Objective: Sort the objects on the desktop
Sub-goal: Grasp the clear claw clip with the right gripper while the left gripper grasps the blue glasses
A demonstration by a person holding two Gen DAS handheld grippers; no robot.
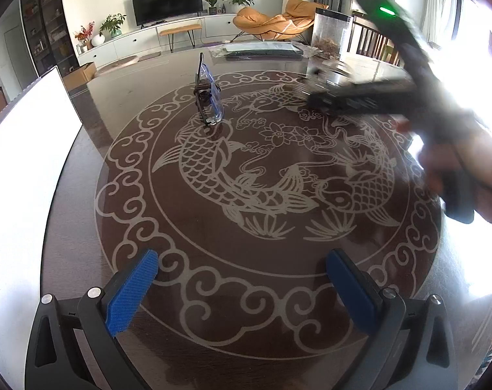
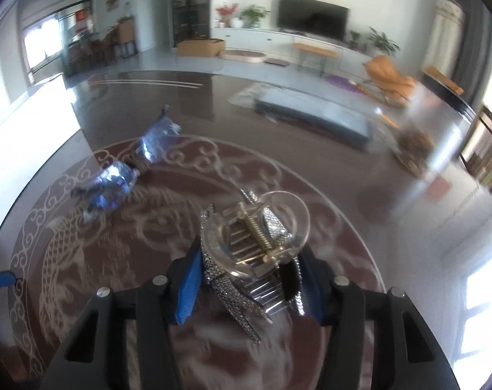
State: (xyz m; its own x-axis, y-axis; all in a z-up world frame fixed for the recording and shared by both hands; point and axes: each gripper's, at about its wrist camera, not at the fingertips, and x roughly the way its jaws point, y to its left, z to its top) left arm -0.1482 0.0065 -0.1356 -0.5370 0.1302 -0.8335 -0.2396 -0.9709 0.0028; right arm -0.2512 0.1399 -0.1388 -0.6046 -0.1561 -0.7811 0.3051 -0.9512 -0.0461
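The right gripper (image 2: 249, 279) is seen with its blue-padded fingers (image 2: 189, 287) closed on a clear hair claw clip (image 2: 255, 237) with rhinestone trim, which is held between them above the patterned bench (image 2: 83, 253). A blue translucent clip (image 2: 122, 175) lies on the bench ahead of these fingers and to their left. The left gripper (image 1: 242, 289) is held with its fingers (image 1: 132, 292) spread wide and nothing between them; the blue clip (image 1: 210, 97) stands far ahead of them.

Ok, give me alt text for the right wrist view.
The right gripper clamps a clear plastic hair claw clip with rhinestone trim between its blue pads, above a dark round table with pale fish engravings. A blue translucent hair clip lies further left.
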